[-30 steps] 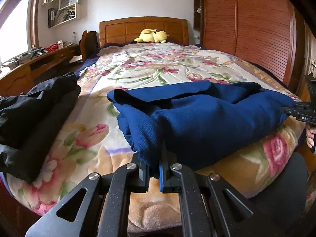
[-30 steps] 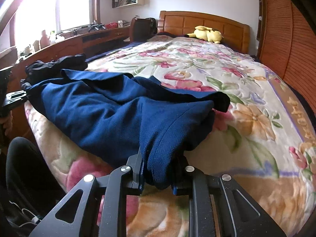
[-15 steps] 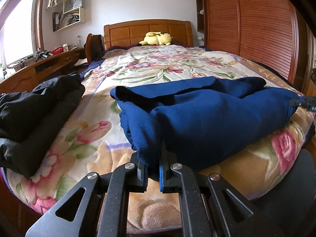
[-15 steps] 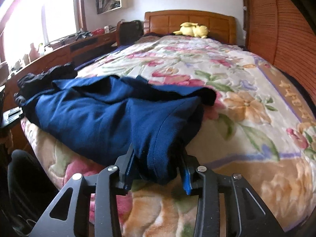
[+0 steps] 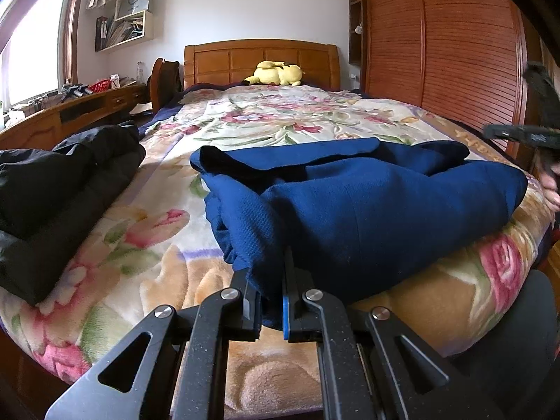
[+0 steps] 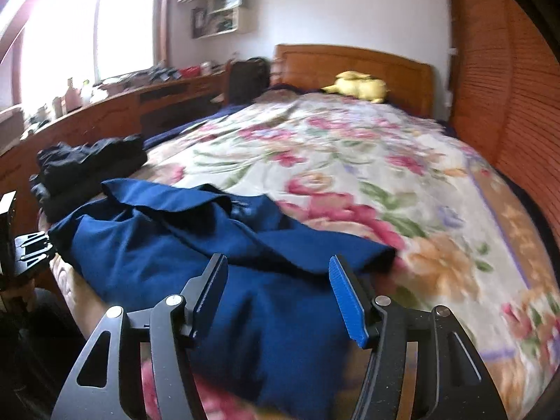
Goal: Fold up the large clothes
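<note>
Navy garment (image 5: 367, 210) sits bunched at the foot of the floral bed (image 5: 280, 122). Left tongs (image 5: 271, 301) pinch its near corner; right tongs (image 6: 278, 290) have just been opening, nothing gripped. Mid-fold, I'd guess; next comes regrabbing an edge.

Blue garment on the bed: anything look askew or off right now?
Yes. The blue garment lies bunched and uneven at the foot of the floral blanket, one flap skewed across its top. Only the left claw grips its edge; the right claw has just been opening, pads clear of the cloth.
</note>
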